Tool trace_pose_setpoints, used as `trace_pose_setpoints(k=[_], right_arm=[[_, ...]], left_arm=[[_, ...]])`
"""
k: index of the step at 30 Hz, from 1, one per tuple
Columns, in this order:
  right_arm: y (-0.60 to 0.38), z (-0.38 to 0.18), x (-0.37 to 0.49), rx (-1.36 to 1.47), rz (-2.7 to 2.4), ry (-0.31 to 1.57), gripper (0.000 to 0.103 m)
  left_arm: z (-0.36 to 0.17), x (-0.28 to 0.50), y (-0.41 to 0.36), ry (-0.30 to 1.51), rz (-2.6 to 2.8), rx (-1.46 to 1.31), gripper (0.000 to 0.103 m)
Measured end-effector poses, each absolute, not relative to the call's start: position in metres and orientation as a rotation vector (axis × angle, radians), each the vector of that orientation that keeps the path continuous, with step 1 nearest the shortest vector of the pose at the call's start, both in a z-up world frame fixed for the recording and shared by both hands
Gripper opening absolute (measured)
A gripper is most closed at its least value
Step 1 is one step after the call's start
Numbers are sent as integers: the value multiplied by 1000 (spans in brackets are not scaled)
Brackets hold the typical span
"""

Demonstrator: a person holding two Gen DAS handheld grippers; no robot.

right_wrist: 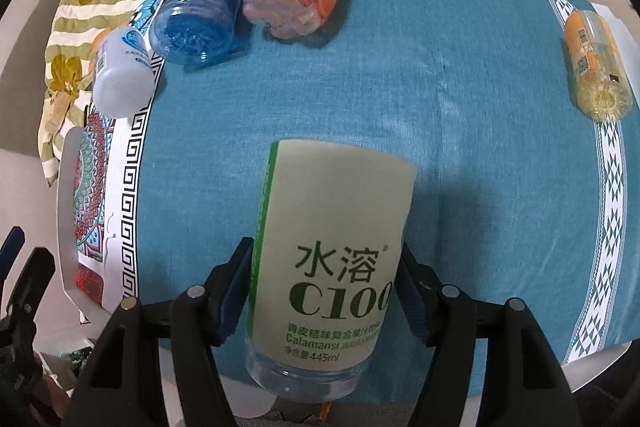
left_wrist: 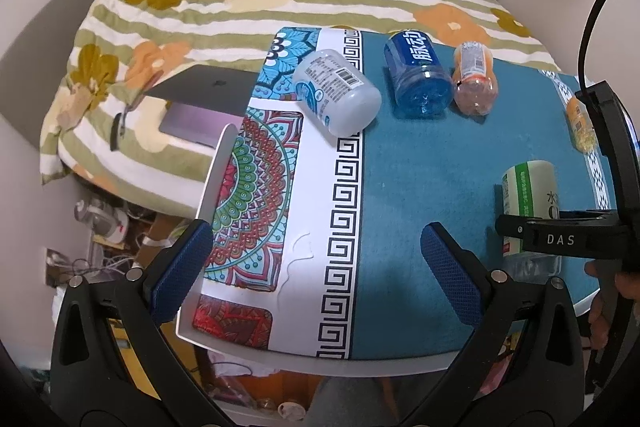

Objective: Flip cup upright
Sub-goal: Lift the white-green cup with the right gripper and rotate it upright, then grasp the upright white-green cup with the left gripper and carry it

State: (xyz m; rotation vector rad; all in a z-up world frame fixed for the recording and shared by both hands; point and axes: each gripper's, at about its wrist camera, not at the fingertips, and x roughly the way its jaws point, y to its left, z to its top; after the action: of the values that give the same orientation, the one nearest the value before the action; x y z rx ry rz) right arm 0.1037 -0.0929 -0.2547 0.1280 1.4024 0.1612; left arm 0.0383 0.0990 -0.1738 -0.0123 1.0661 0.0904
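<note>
The green-and-white C100 cup [right_wrist: 332, 259] is made from a cut bottle. It stands in my right gripper [right_wrist: 324, 291], which is shut on its sides near the table's front edge. It also shows in the left wrist view [left_wrist: 530, 195], with the right gripper [left_wrist: 560, 237] clamped around it. My left gripper [left_wrist: 316, 267] is open and empty, low over the front left of the table. Its blue pads [left_wrist: 182, 267] straddle the cloth's patterned border.
Other cut-bottle cups lie on their sides on the blue tablecloth [right_wrist: 440, 107]: a white one [left_wrist: 336, 93], a blue one [left_wrist: 418, 75], an orange one [left_wrist: 474, 79] and a yellow one [right_wrist: 598, 63] at the right edge. A laptop [left_wrist: 204, 107] lies on the flowered bed behind.
</note>
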Motion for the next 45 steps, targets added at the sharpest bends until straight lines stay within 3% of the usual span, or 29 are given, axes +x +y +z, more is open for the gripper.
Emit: trace_pose_setpoints(k=[1,5,8,11,18,27,45], right_arm=[[-94,-255,104,136,158,1402,64],[-93,-253,105,179,150,1394,83],[-100,-250,105,211,162,1377,86],[-102,-245,104,222,177,1359,102],[-133,-212,87,195,205,1278,102],[-193,-187,57,80,206,1176,102],[-291,-214,30,44,143,1049,102]], left_arm=[[-174,38,100,1067,90,-14,103],[-172,38,99,1066,91,-16,103],[-172,38,99,1067,92,-14,103],[-167,39,95,1065,88,-11,103],[-144,54,70,1069,51,16,103],[-135,89,-16,1194,-104,112,103],[-225,126,-109,1570,-96,137,103]])
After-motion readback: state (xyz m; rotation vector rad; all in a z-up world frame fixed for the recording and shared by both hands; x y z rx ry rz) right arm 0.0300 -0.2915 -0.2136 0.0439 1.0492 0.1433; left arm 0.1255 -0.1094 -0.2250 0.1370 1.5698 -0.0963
